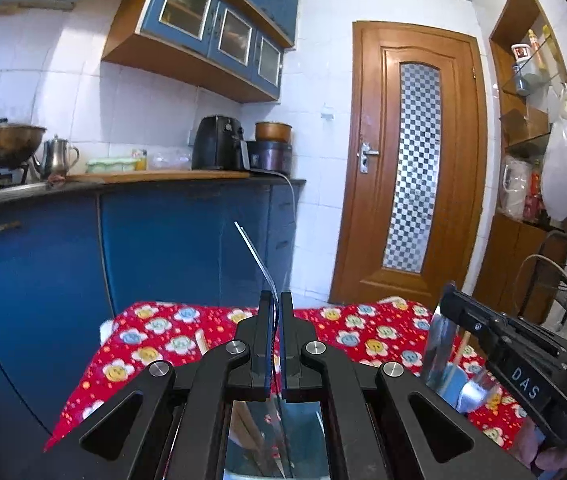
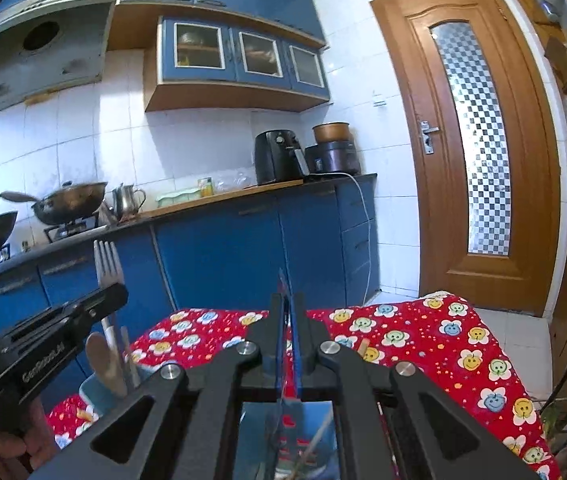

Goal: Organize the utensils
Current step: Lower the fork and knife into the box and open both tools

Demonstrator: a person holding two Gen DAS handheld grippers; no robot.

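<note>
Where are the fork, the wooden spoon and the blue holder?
Fork (image 2: 106, 264), right wrist view, on its tines.
Wooden spoon (image 2: 100, 356), right wrist view, on its bowl.
Blue holder (image 2: 91, 400), right wrist view, on its wall.

"DAS" on right hand-held gripper (image 1: 453, 300); "GenRobot.AI" on left hand-held gripper (image 2: 117, 292).

Blue holder (image 2: 95, 394) with upright utensils (image 2: 104, 354) beside left claw (image 2: 101, 300).

A red flower-print cloth (image 2: 435, 344) covers the whole table, draping over its far edge. Near the left edge stands a light blue holder (image 2: 95, 394), a wooden spoon (image 2: 103, 360) upright inside it.
</note>
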